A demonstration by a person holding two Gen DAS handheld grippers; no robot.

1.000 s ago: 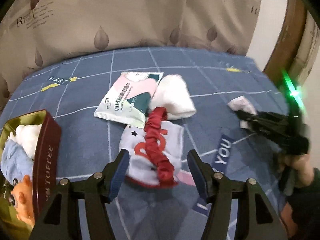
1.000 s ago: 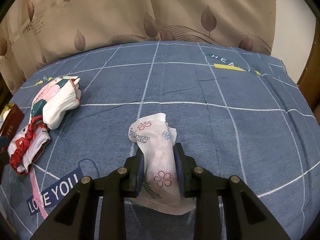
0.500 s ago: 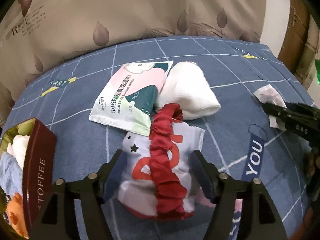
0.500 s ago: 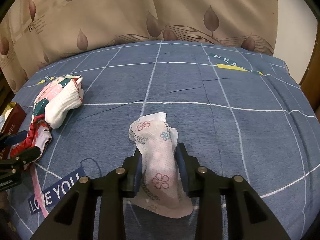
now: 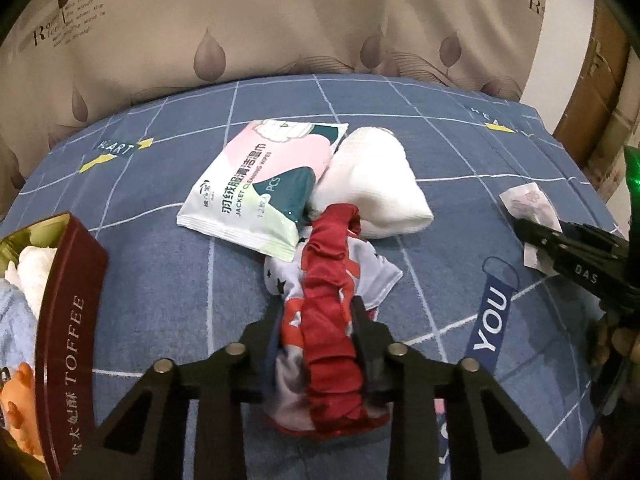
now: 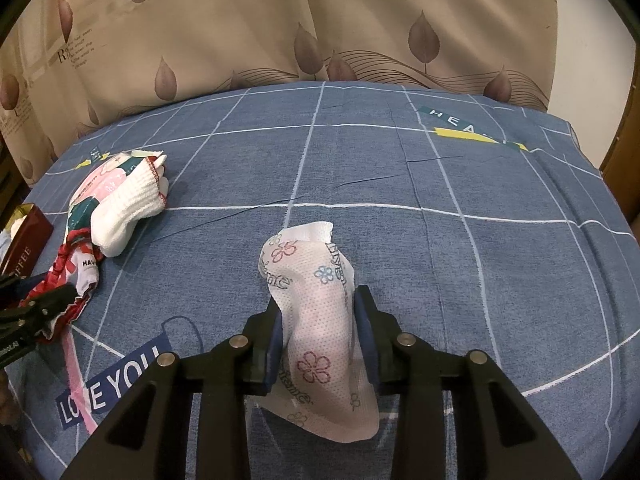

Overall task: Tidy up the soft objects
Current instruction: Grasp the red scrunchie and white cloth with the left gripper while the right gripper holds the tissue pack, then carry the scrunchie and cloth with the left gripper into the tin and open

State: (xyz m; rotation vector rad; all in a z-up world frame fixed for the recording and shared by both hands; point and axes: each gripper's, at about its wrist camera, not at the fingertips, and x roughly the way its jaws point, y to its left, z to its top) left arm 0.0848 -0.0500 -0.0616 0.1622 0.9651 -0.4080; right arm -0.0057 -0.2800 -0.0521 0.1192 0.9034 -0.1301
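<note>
Left wrist view: one left gripper (image 5: 318,330), jaws closing, pinching one red scrunchie (image 5: 329,304) and one printed cloth (image 5: 370,274) at 6 o'clock on the bed (image 5: 440,152). One wipes packet (image 5: 262,188) at 11 o'clock of them; one white sock (image 5: 372,184) at 1 o'clock. One toffee tin (image 5: 66,320) at 9 o'clock.

Right wrist view: one right gripper (image 6: 316,330), pressed on one floral pad packet (image 6: 318,312) at 6 o'clock.

Blue checked bed (image 6: 440,184) bears wipes packet (image 5: 260,192), white sock (image 5: 376,188), toffee tin (image 5: 68,320).
</note>
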